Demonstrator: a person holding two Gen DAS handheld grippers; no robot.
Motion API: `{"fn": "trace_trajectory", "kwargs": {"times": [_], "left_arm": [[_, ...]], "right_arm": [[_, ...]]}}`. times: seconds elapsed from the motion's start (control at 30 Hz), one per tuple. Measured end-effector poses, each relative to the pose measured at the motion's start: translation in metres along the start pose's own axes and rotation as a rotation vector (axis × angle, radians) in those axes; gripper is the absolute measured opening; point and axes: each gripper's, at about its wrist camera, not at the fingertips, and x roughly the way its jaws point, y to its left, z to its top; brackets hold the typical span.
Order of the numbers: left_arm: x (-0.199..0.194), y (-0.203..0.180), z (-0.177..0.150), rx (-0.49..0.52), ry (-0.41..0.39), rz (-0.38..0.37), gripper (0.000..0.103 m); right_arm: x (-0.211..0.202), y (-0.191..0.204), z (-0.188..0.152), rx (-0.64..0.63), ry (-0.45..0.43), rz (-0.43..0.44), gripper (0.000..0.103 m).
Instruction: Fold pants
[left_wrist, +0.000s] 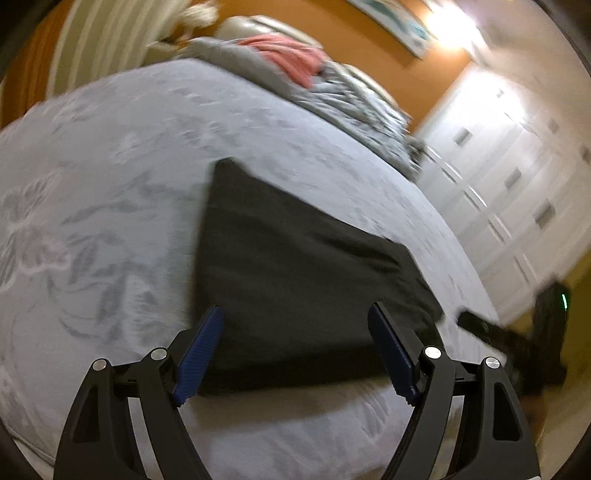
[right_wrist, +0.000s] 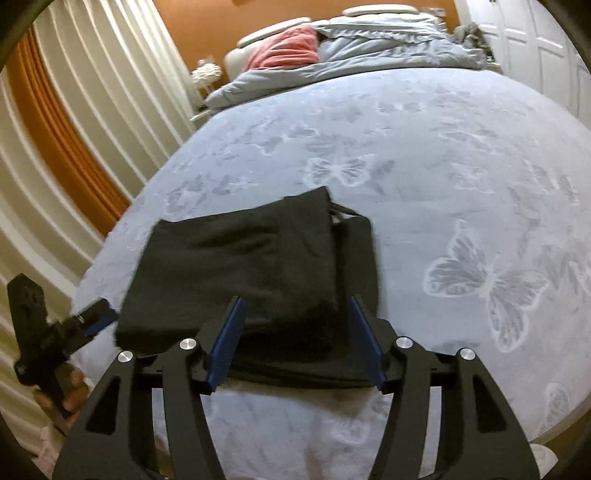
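The left gripper (left_wrist: 295, 354) and right gripper (right_wrist: 295, 341) both hover with jaws spread wide, holding nothing, just short of the pants (right_wrist: 243, 273). The black pants lie near the foot edge of the bed (right_wrist: 424, 155), already folded into a compact, layered rectangle. The folding looks essentially finished; at most some tidying remains. A rumpled duvet (right_wrist: 369, 48) lies beyond.

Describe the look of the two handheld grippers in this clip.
Both the left gripper and right gripper match: matte black angular linkage arms with triangular cut-outs, round silver pivot pins, and ribbed dark blue finger pads. No cables or sleeves show.
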Motion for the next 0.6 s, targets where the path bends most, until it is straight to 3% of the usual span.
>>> {"fn": "trace_trajectory", "kwargs": {"times": [0.1,0.2,0.33,0.5,0.53,0.6], "left_arm": [[0.005,-0.041,-0.008,0.135,0.004,-0.036,0.086],[0.025,-0.081,-0.019,0.251,0.046,-0.062,0.086],[0.064,-0.116,-0.028,0.356,0.103,-0.050,0.086],[0.119,-0.140,-0.022,0.374,0.147,-0.034,0.082],[0.127,-0.143,-0.020,0.376,0.143,-0.015,0.074],[0.145,-0.142,-0.009,0.365,0.168,0.007,0.013]], "right_arm": [[0.021,0.000,0.000,-0.024,0.059,-0.047,0.045],[0.027,-0.003,0.005,-0.038,0.075,-0.053,0.015],[0.015,-0.017,0.026,0.047,0.081,0.187,0.001],[0.031,-0.006,0.049,0.037,0.147,0.398,0.001],[0.037,-0.003,0.052,0.026,0.173,0.424,0.001],[0.047,-0.002,0.058,-0.025,0.197,0.407,0.001]]}}
